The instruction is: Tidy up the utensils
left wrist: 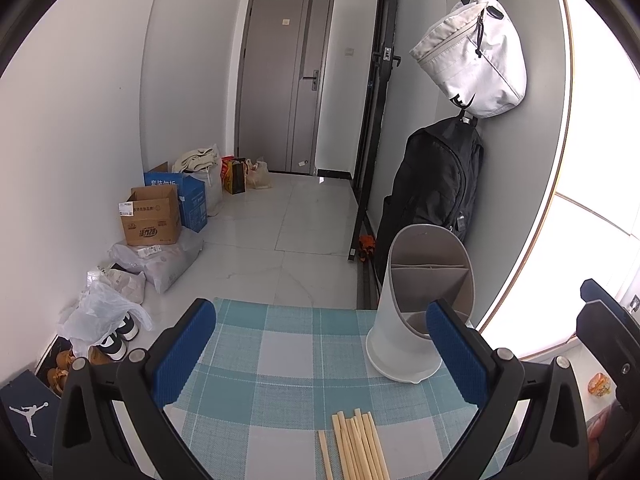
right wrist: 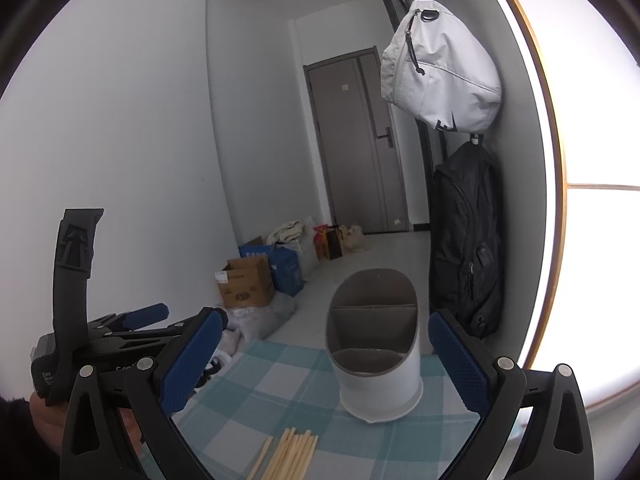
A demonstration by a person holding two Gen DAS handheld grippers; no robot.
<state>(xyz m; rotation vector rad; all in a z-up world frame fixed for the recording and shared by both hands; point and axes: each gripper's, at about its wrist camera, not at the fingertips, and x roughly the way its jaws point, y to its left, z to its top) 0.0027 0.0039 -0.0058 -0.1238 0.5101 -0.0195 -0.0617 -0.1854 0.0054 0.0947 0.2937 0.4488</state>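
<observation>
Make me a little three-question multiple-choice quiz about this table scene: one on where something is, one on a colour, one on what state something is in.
1. Where do the wooden chopsticks lie?
A. inside the utensil holder
B. flat on the checked placemat
C. on the floor

2. What colour are the gripper finger pads?
A. blue
B. red
C. yellow

3. What state is the left gripper in?
A. shut on a chopstick
B. open, holding nothing
C. shut on the holder

Answers: 1 B, the chopsticks rest on the teal checked placemat in front of the white utensil holder. 2 A, the ribbed pads are blue. 3 B, its fingers stand wide apart with only placemat between them.
</observation>
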